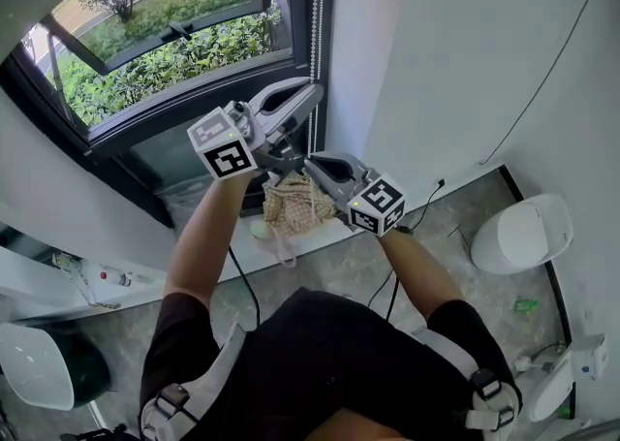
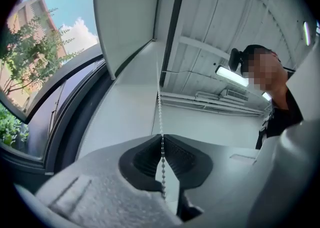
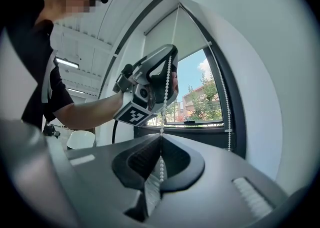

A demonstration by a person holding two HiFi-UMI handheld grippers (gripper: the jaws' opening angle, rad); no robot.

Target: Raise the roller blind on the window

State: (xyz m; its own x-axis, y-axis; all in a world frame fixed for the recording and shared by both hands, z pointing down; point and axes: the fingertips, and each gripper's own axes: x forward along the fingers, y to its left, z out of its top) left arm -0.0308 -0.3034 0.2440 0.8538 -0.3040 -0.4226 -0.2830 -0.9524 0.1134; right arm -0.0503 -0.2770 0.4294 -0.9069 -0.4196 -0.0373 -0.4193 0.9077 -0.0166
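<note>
Beads on the white chain (image 2: 160,106) are small, light and slick, and the cord is limp, so pinch squarely across it. It hangs beside the window frame, below the pale roller blind (image 3: 192,34). Your left gripper (image 2: 162,148) jaws grip it higher up; your right gripper (image 3: 161,148) clamps it just below.

A: What sort of place is this?
B: A bare, office-like room: white walls (image 1: 455,51), grey stone-look floor (image 1: 455,236), a black-framed window (image 1: 145,111) over shrubs (image 1: 184,51), and an exposed ceiling (image 2: 210,16) with a tube light (image 2: 232,75).
</note>
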